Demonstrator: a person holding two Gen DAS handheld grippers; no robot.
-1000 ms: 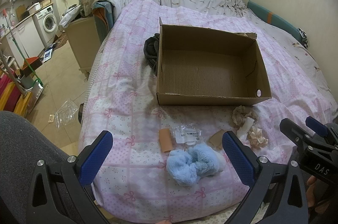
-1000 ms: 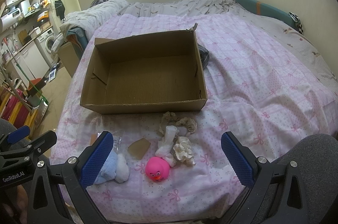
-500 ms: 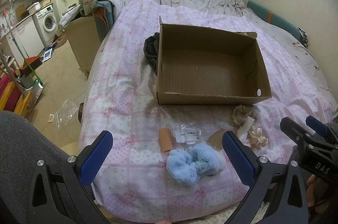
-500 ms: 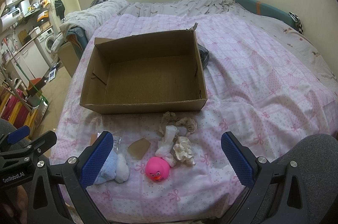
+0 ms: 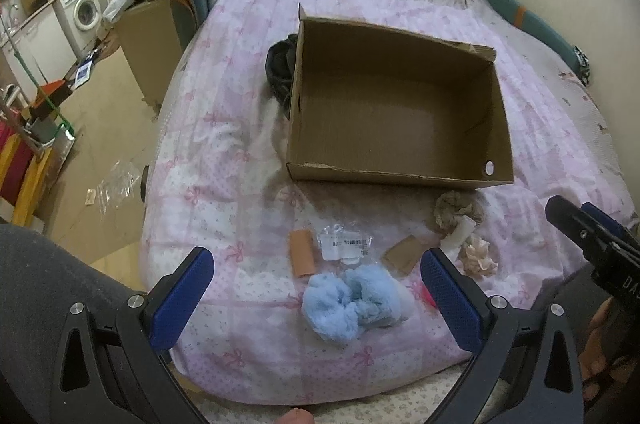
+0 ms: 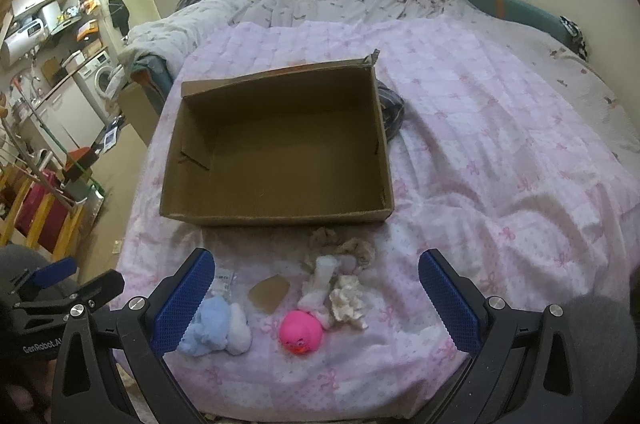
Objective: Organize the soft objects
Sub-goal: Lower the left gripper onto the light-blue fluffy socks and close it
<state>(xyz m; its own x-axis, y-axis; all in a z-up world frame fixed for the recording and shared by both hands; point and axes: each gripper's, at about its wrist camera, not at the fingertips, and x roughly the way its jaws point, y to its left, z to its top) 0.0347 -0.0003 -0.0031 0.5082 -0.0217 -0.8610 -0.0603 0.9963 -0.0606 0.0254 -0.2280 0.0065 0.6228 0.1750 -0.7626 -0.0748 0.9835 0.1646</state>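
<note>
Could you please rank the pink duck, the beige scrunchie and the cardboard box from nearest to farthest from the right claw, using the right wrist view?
1. Pink duck, between the right claw's fingers.
2. Beige scrunchie, beyond it, before the box.
3. Cardboard box, farthest, mid-bed.

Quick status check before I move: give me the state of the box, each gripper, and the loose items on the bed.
cardboard box: open-topped, empty, upright on the bedspread.
left gripper: open, holding nothing.
right gripper: open, holding nothing.
blue fluffy item: loose on the bed, outside the box.
pink duck: on the bed, outside the box.
cream scrunchie: on the bed, beside the duck.
beige scrunchie: on the bed, just in front of the box.
</note>
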